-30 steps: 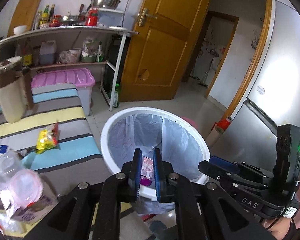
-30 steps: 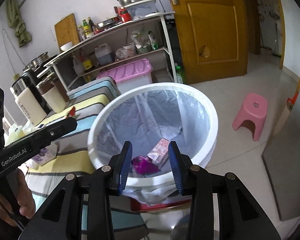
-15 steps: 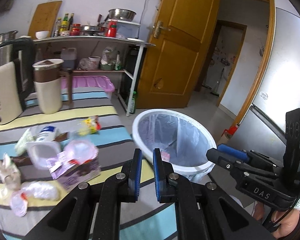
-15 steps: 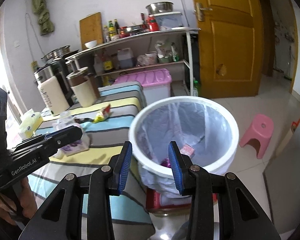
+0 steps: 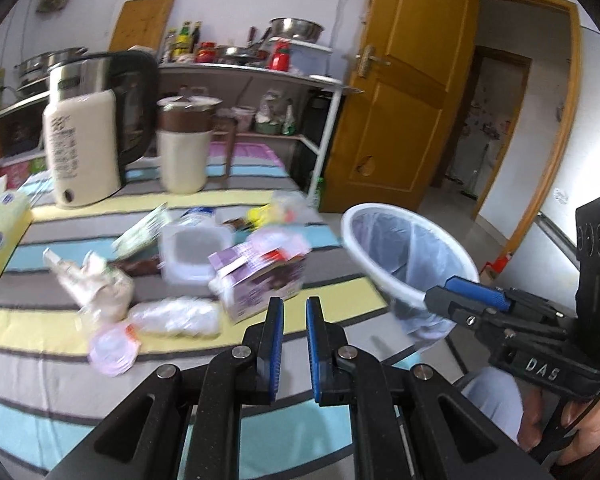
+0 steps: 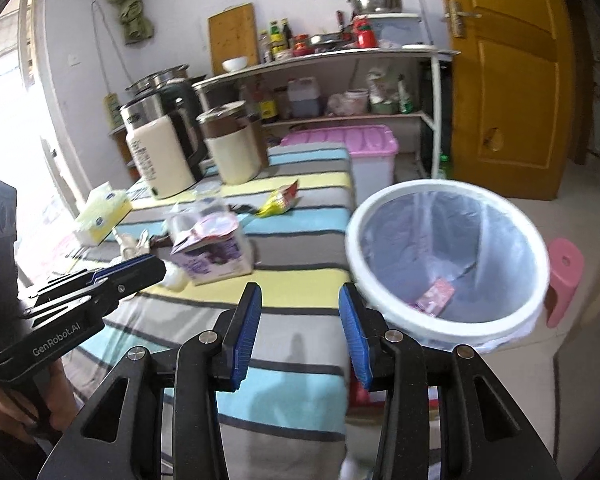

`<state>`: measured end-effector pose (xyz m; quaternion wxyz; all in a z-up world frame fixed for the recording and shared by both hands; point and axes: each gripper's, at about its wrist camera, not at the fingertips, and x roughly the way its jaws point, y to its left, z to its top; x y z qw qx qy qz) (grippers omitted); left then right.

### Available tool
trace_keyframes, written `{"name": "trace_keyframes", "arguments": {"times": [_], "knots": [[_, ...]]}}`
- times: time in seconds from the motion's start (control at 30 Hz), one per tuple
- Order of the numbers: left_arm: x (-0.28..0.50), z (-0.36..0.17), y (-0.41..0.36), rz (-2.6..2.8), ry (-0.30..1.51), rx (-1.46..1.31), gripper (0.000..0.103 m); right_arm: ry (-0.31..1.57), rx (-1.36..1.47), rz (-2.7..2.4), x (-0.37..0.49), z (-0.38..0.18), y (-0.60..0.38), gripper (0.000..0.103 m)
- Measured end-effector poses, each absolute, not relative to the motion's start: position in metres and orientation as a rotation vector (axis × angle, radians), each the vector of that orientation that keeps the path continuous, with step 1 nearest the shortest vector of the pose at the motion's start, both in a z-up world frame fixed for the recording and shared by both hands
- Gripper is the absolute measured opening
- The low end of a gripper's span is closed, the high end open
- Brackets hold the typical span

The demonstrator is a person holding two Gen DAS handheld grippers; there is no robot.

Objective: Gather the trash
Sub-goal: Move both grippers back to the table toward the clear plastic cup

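Note:
Trash lies on the striped tablecloth (image 5: 60, 400): a purple carton (image 5: 260, 276) (image 6: 212, 256), a clear plastic tub (image 5: 192, 248), a crumpled bag (image 5: 96, 284), a clear wrapper (image 5: 176, 316), a pink lid (image 5: 114, 350) and a yellow snack wrapper (image 6: 280, 200). The white lined bin (image 5: 380, 216) (image 6: 380, 208) stands right of the table with a pink packet (image 6: 436, 294) inside. My left gripper (image 5: 294, 304) hovers just short of the carton, its pads nearly together with nothing between. My right gripper (image 6: 298, 290) is over the table's near edge beside the bin, its jaws opening and empty.
A kettle (image 5: 100, 120), a cream canister (image 5: 184, 144) and a tissue box (image 5: 0, 228) stand at the table's back and left. Behind are a loaded shelf, a pink storage box (image 6: 360, 148) and a wooden door (image 5: 400, 100). A pink stool (image 6: 564, 276) sits beyond the bin.
Both grippers have swung left from above the bin to over the table, so the bin now lies to the right. The right jaws stand slightly wider.

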<state>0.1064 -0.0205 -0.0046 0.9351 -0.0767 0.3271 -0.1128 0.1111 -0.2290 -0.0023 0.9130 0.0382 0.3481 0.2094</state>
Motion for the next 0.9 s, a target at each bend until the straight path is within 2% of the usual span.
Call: {"name": "trace_keyframes", "arguments": {"times": [0.13,0.3,0.47,0.9], "knots": [[0.099,-0.01,-0.001,-0.17,0.682,-0.163,0.014,0.727,0.07,0.472,0.116,-0.006,-0.213,0.042],[0.093,-0.011,0.027,-0.086,0.666,-0.182,0.03,0.731,0.065,0.501,0.123,-0.007,-0.2,0.044],[0.093,-0.012,0.05,-0.021,0.656,-0.196,0.04,0.723,0.057,0.523,0.131,-0.004,-0.191,0.045],[0.109,-0.035,0.082,0.064,0.709,-0.239,0.044,0.689,0.032,0.556,0.159,0.006,-0.165,0.047]]}}
